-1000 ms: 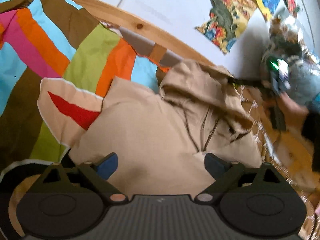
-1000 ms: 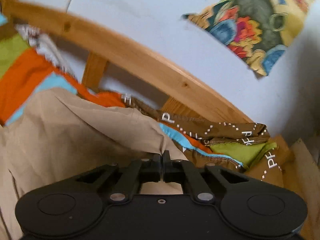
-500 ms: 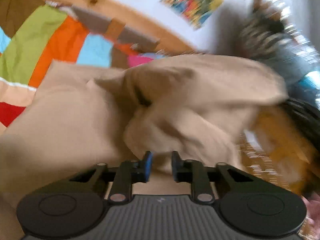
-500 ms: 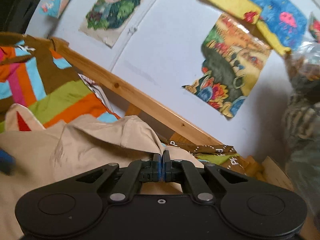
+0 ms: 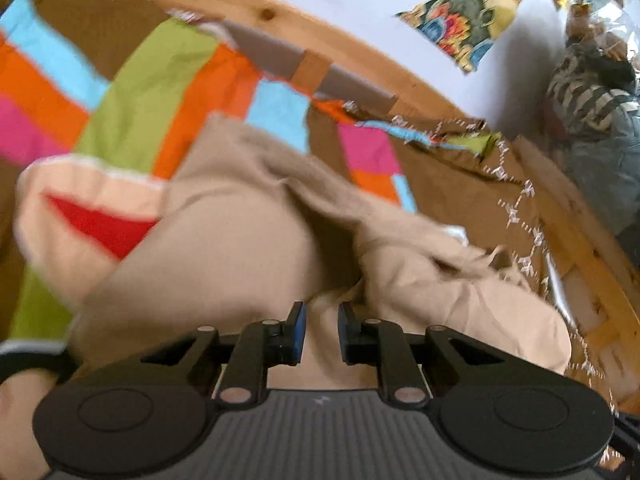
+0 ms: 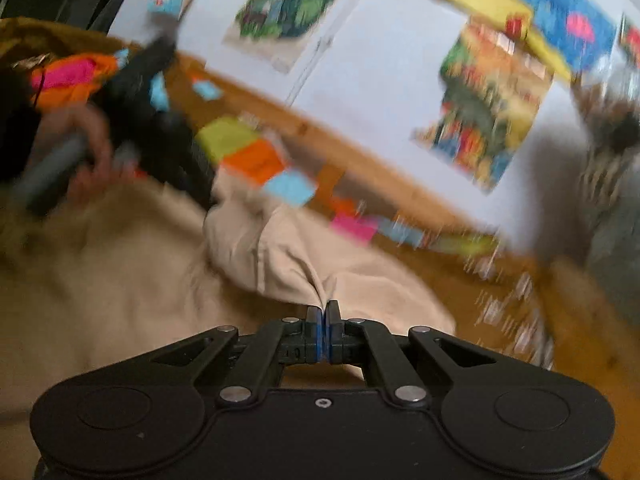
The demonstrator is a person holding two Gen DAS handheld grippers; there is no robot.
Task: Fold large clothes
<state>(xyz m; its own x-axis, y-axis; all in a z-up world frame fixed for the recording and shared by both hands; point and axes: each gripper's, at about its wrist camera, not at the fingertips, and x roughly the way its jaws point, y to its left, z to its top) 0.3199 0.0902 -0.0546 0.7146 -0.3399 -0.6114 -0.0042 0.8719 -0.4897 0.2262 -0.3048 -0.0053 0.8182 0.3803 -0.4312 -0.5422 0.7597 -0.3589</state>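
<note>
A large beige garment (image 5: 224, 248) lies bunched on a bed with a striped multicolour cover (image 5: 168, 76). My left gripper (image 5: 321, 332) sits low over the garment, its jaws a narrow gap apart with beige cloth between them. My right gripper (image 6: 322, 320) is shut on a pinched fold of the beige garment (image 6: 280, 256) and holds it up. The left gripper and the hand holding it show blurred in the right wrist view (image 6: 160, 128), at the upper left over the cloth.
A wooden bed rail (image 5: 288, 28) runs along the white wall (image 5: 360, 4), which carries colourful pictures (image 5: 472, 12). A peach and red cushion (image 5: 80, 216) lies left of the garment. A pile of dark and striped things (image 5: 596, 120) stands at the right.
My left gripper closed from wide open to a narrow gap over the garment. My right gripper stayed shut on the cloth and swung it up and leftwards; the garment folded over itself.
</note>
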